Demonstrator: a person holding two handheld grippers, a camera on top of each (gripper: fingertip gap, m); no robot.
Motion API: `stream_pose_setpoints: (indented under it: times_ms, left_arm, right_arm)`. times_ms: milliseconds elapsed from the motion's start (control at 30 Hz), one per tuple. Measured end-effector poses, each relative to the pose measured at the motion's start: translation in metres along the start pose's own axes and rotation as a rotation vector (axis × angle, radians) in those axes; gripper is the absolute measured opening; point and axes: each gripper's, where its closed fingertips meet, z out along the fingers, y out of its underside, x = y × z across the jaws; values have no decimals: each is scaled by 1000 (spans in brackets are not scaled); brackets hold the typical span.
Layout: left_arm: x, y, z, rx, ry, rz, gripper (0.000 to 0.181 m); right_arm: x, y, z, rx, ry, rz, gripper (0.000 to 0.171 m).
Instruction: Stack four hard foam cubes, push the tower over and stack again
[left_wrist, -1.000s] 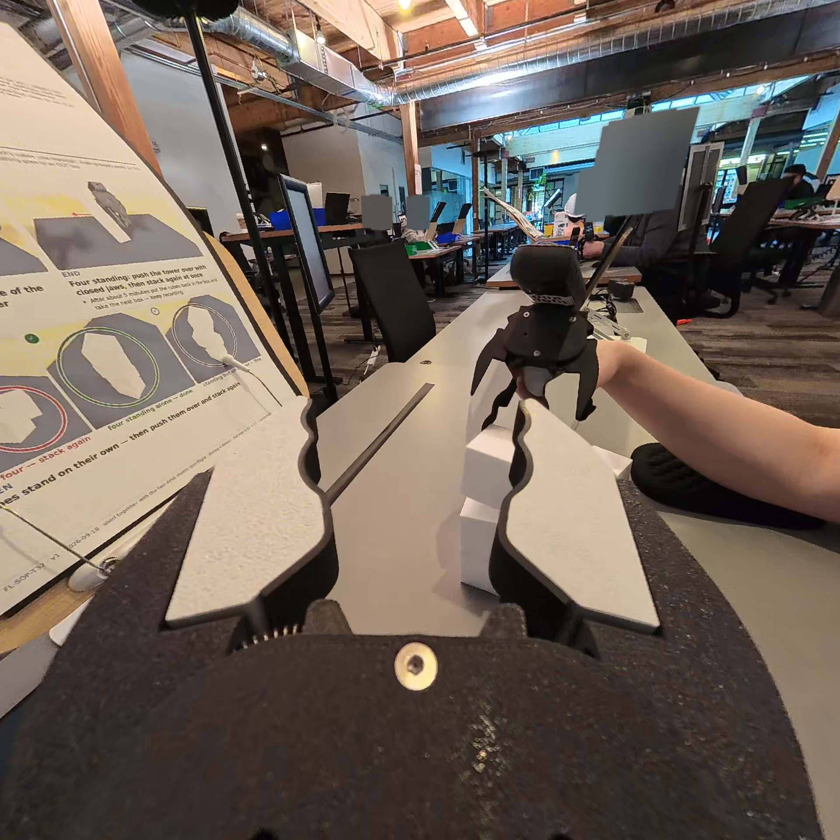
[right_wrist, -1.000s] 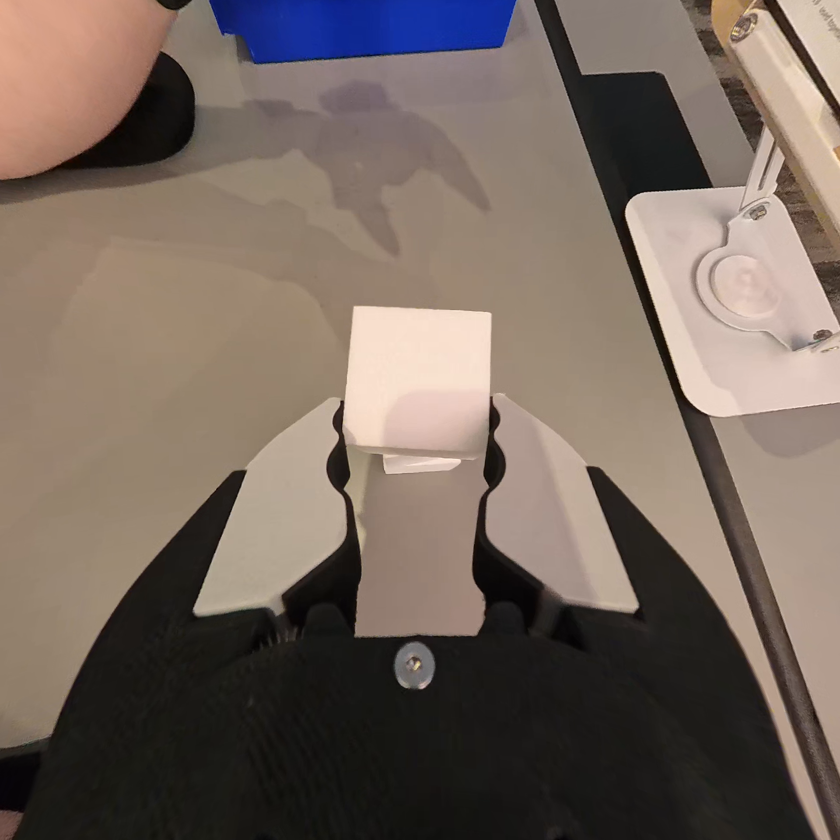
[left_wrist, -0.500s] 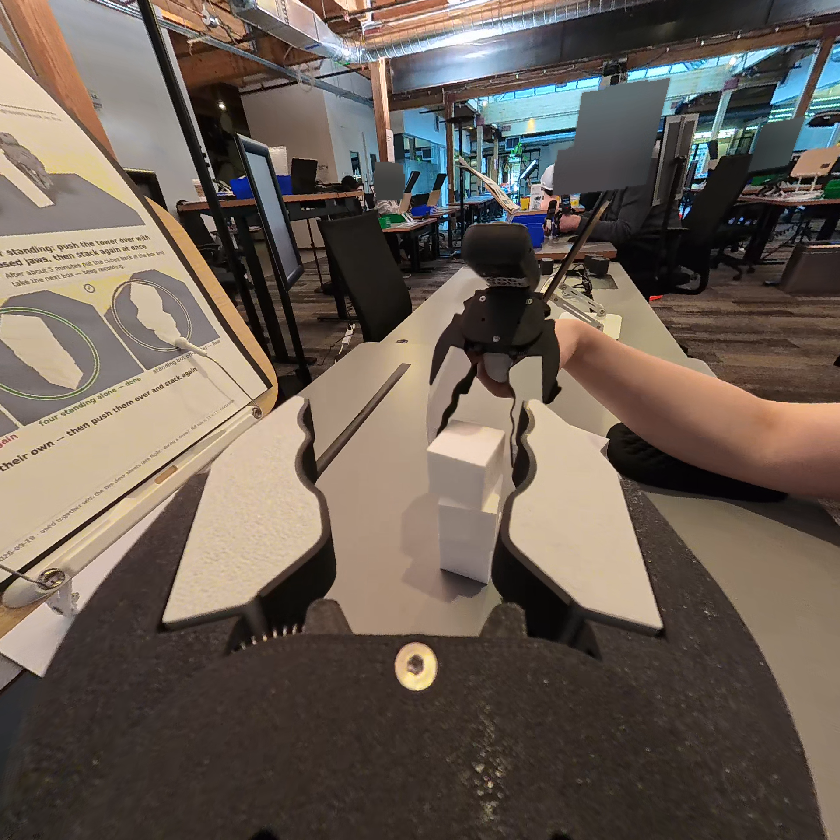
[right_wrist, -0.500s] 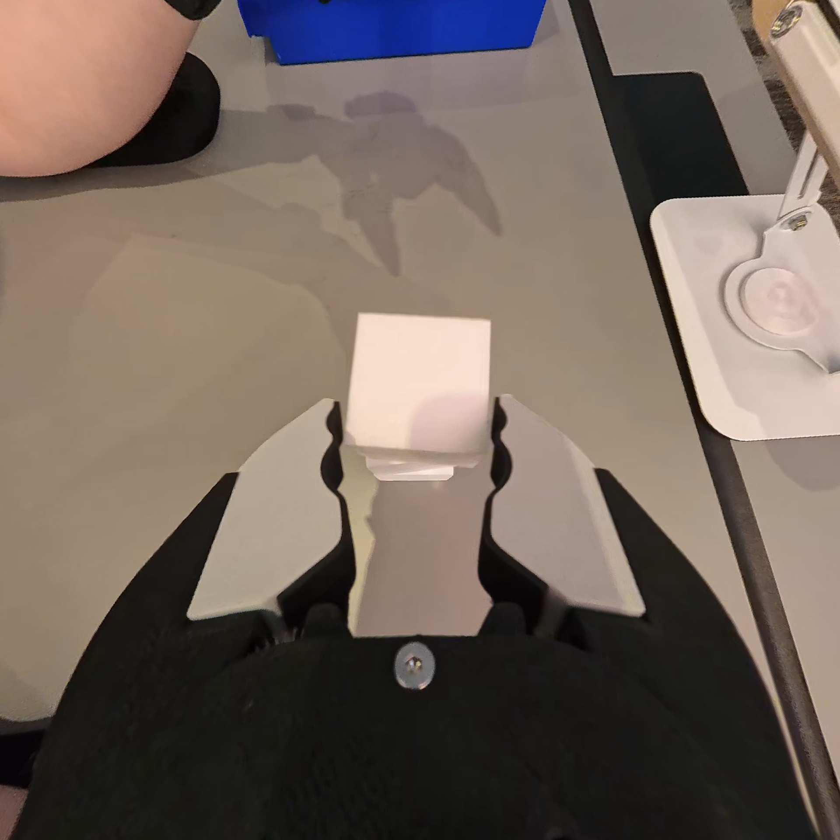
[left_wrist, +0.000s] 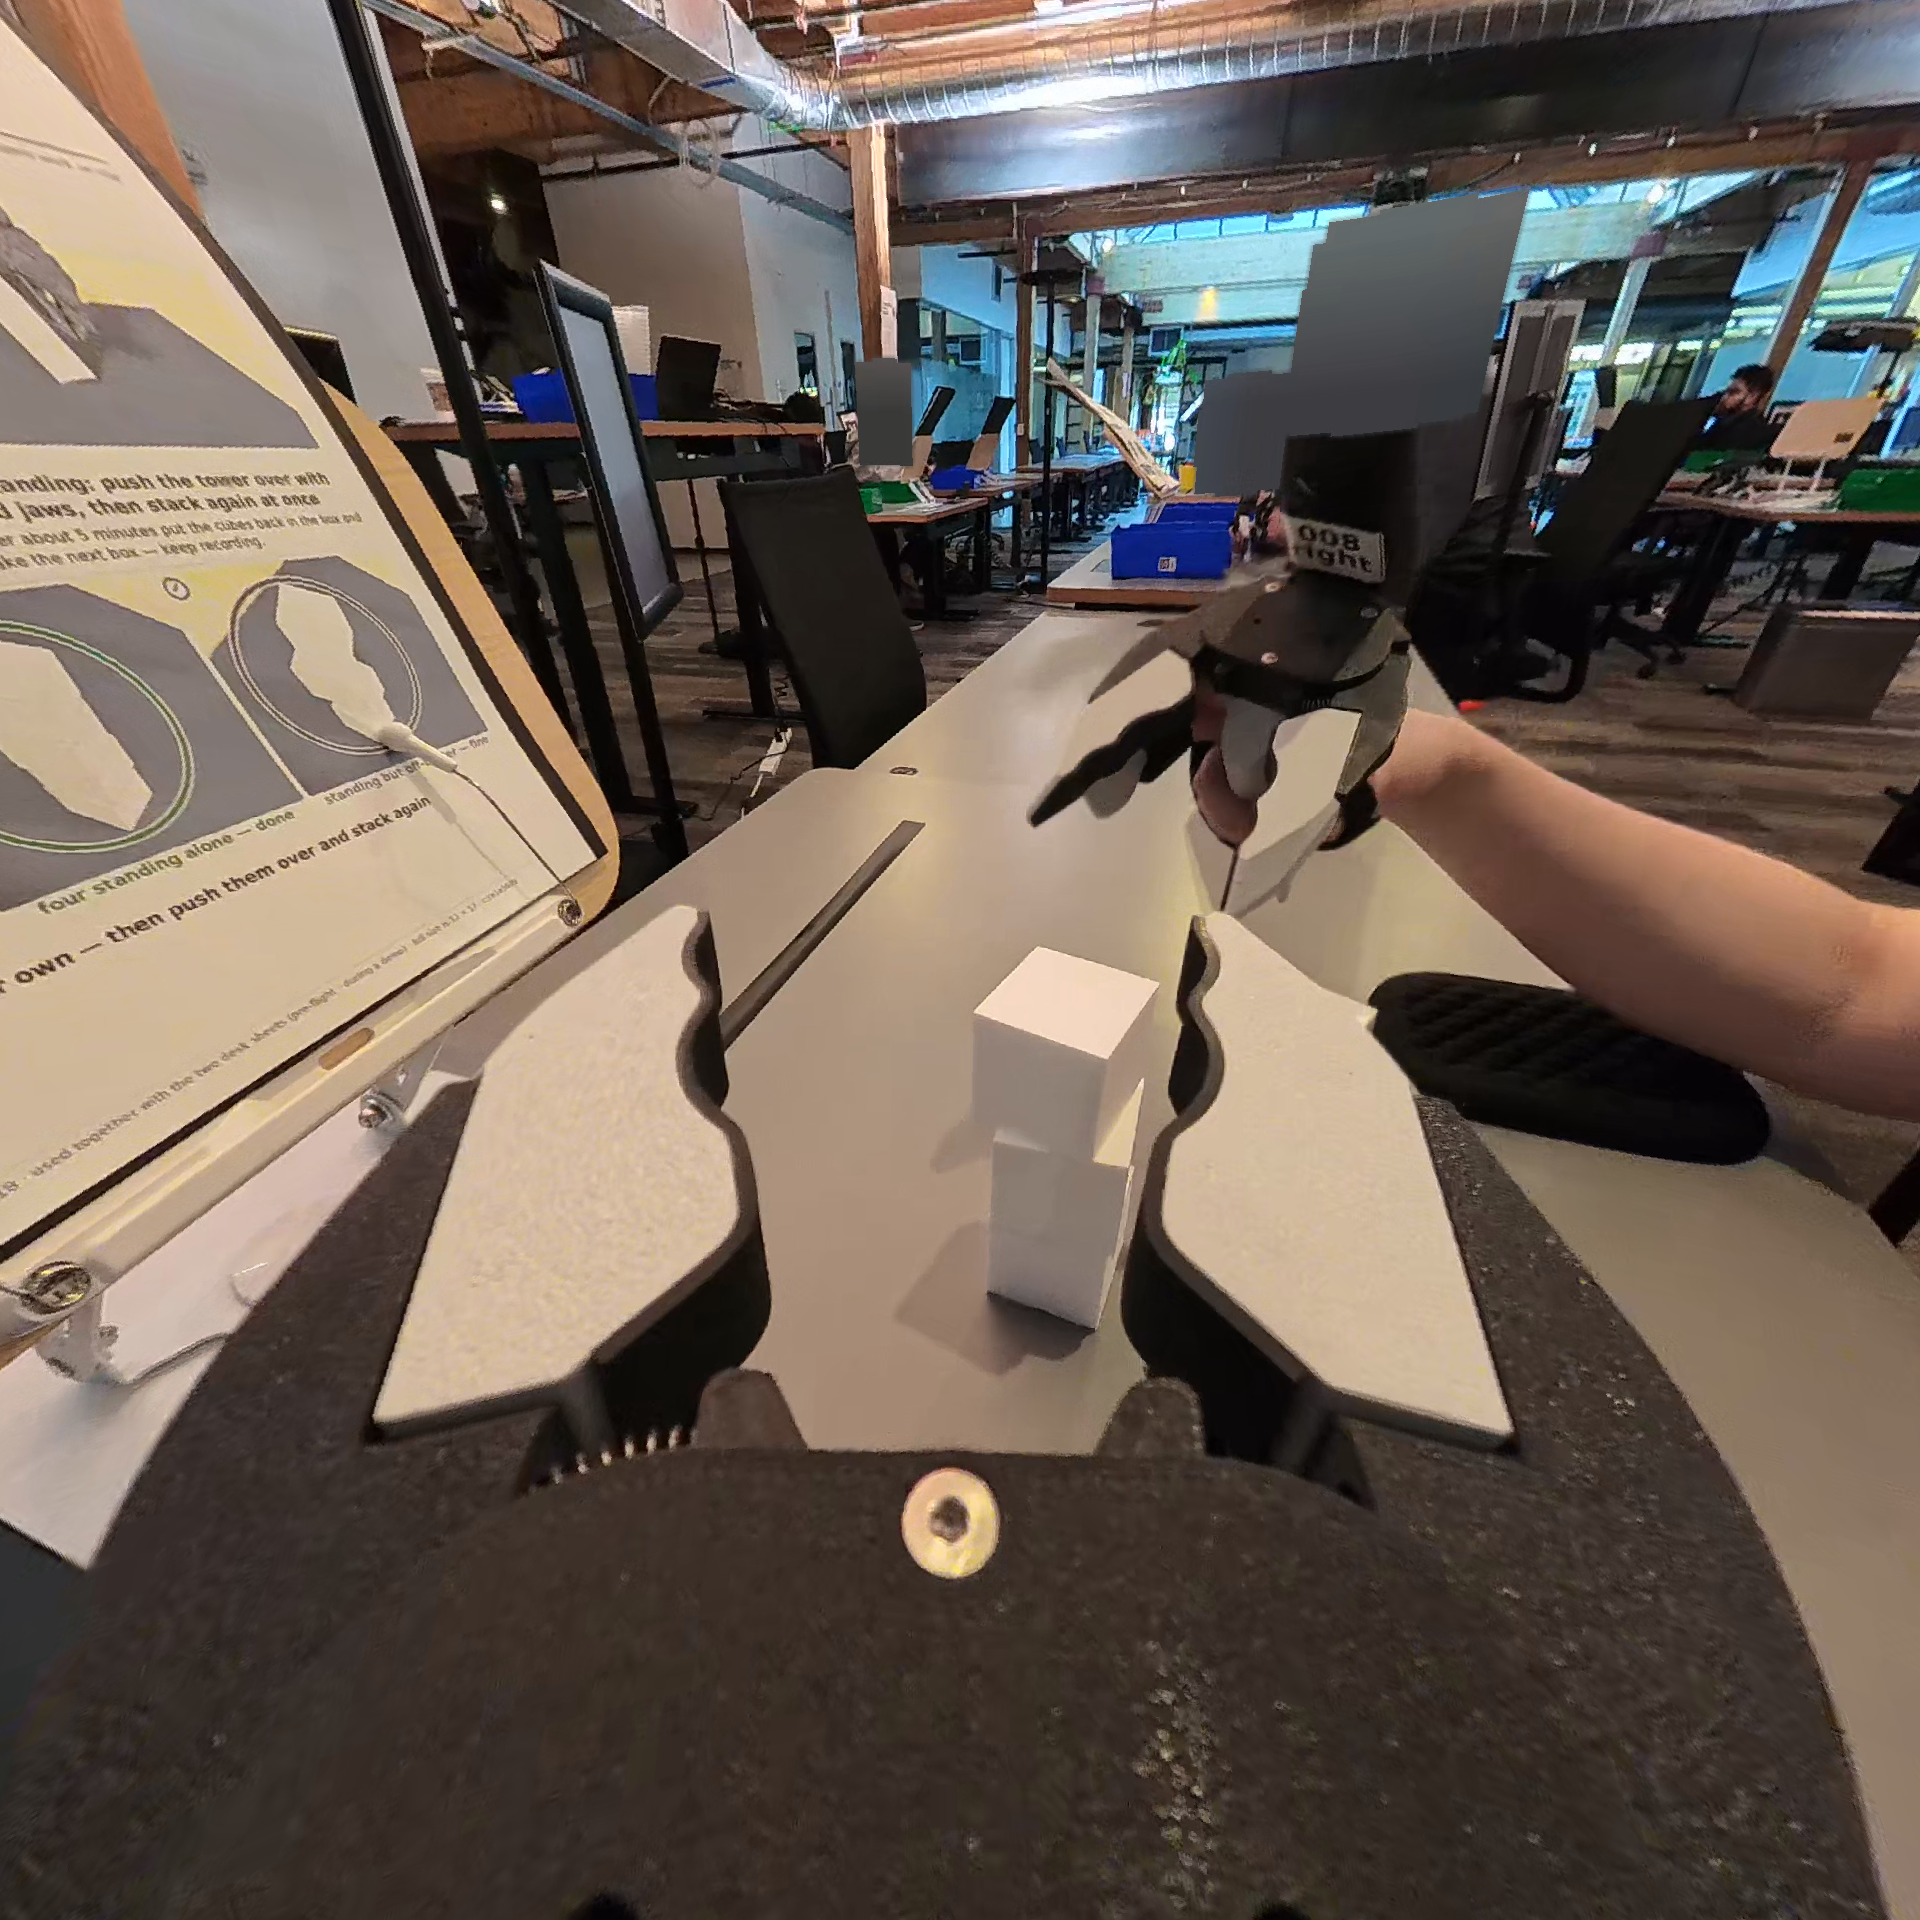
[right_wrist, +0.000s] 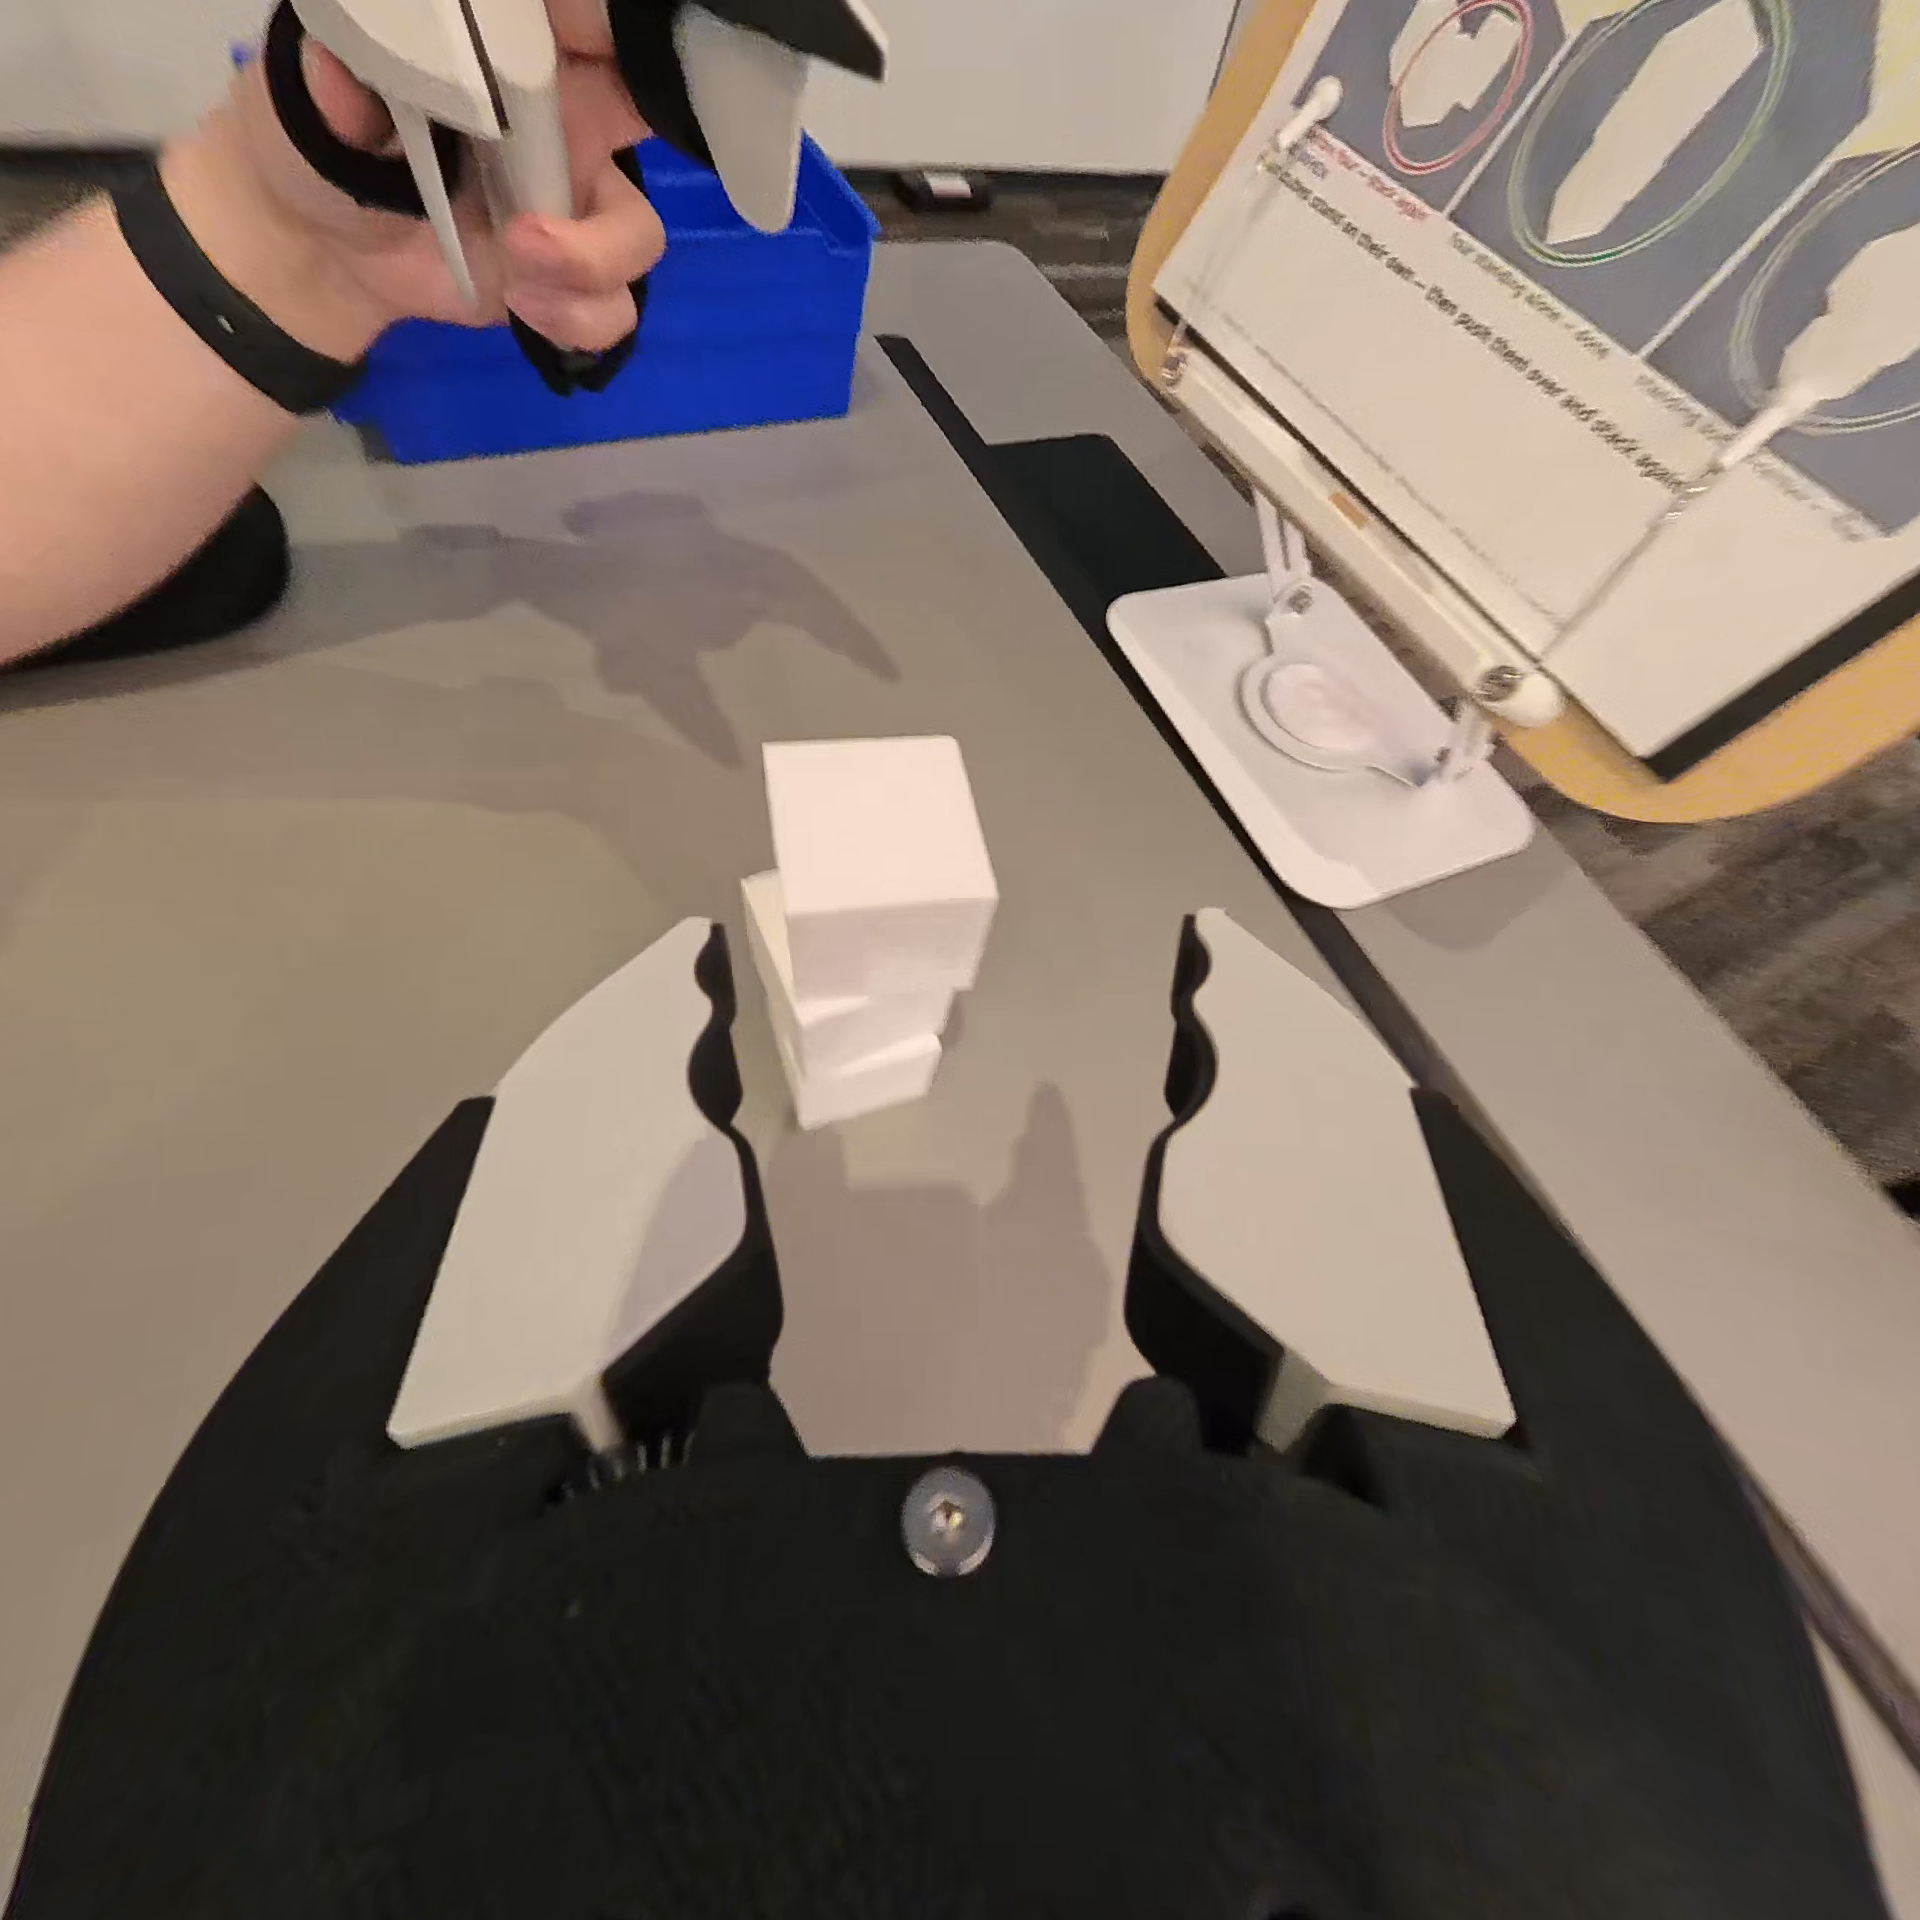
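Left gripper (left_wrist: 945, 1049) spread, empty, fingers either side of the white cube stack (left_wrist: 1060, 1132) standing uneven on grey table (left_wrist: 862, 1164), not touching. Right gripper (right_wrist: 951, 1023) spread, empty, behind the stack. Blue bin (right_wrist: 665, 343) beyond.

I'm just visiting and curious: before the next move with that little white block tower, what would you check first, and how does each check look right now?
1. Tower stands free of both grippers: ok.
2. Four cubes stacked: cannot tell; the lower ones overlap in both views.
3. Cubes squarely aligned: not ok; the top cube sits offset and twisted on those below.
4. Left gripper open and empty: ok.
5. Right gripper open and empty, clear of the stack: ok.
6. Grey table around the tower free of loose cubes: ok in what shows.
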Motion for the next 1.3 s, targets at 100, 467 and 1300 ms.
stream_pose_setpoints:
  times_ms: [100,467,1300]
  left_arm:
    - [3,3,2,-23,-2,22,85]
    - [10,-5,1,-5,24,25,85]
    - [8,-15,-10,42,41,-19,87]
  right_arm:
    - [-14,5,27,39,-27,47,83]
    - [-23,28,55,0,-74,122,57]
    - [-41,150,-64,-153,48,126,85]
